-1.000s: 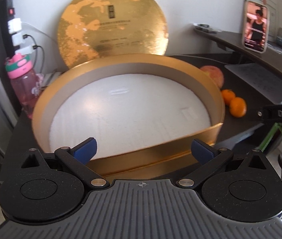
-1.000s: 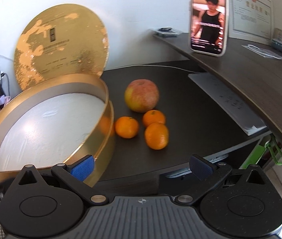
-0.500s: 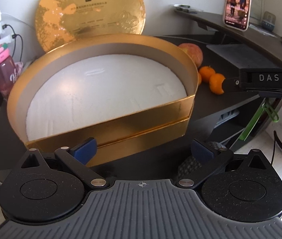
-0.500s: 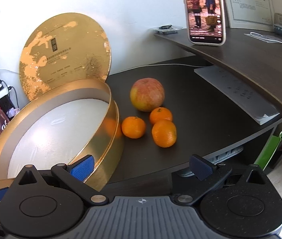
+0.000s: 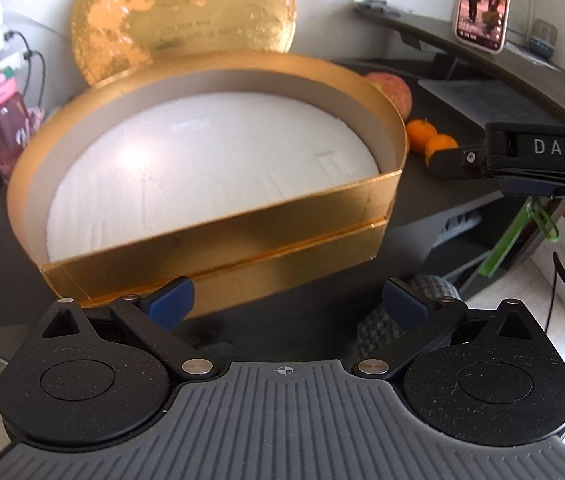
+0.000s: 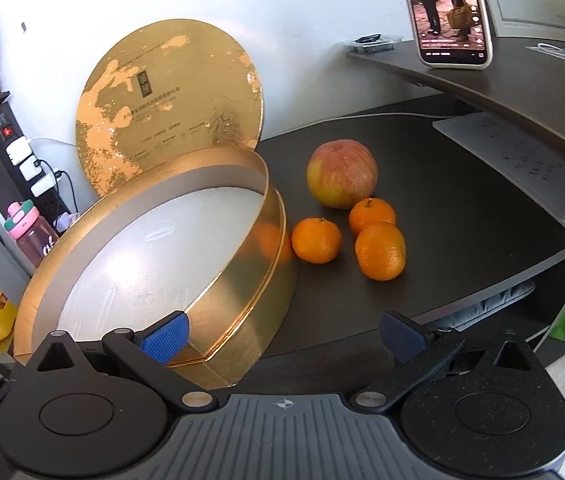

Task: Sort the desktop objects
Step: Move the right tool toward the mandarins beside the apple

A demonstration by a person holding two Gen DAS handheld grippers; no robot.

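Picking fruit for the gold box

Facing the tabletop (image 6: 462,184), both tools gape wide and hold nothing: left tool (image 5: 286,302) before the box (image 5: 218,224), right tool (image 6: 284,330) short of the fruit. Apple (image 6: 341,174) and three tangerines (image 6: 380,250) sit close together just beside the box's wall. The tangerines look light, soft-skinned and apt to roll; a gentle pinch across the middle suits. The apple seems heavier, smooth and slippery, needing a near-full spread.

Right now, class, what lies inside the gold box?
Inside the gold box only a white foam liner shows; no fruit is in it. Anything under the liner is covered.
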